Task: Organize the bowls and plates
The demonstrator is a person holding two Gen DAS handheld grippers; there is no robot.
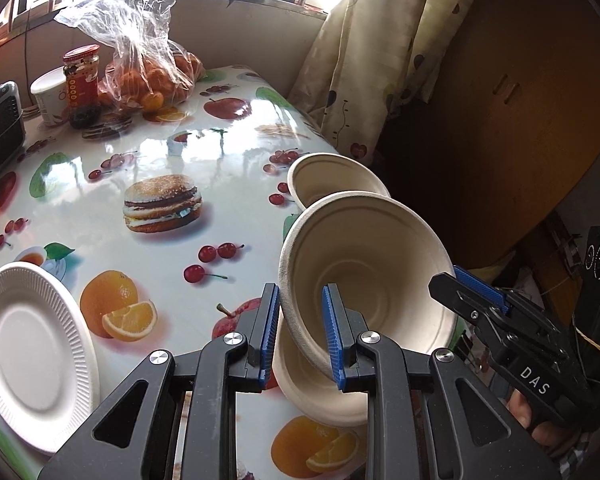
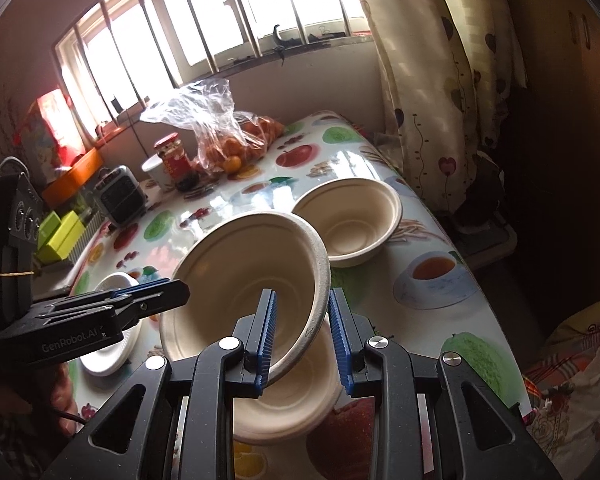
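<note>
Sunlight from the barred window glared off the glossy fruit-print table as the left wrist camera looked down along its own gripper. That left gripper was pinching the near-left rim of a beige paper bowl, one blue pad inside the rim and one outside. The bowl was tilted up on its side, its opening facing the camera, raised over a lower bowl that sat on the table just under it. On the far side of the rim the right gripper came in from the right with a hand behind it, its tip against the bowl's edge. A third bowl stood upright just beyond, near the table's right edge. A white ribbed paper plate lay well apart at the lower left. At the far end were a bag of oranges, a red-lidded jar and a paper cup. From the right wrist camera, the right gripper clamped the tilted bowl's right rim between its blue pads, with the lower bowl directly beneath. The left gripper reached in from the left against the opposite rim. The third bowl sat upright behind, apart from the lifted one. The white plate showed partly behind the left gripper.
</note>
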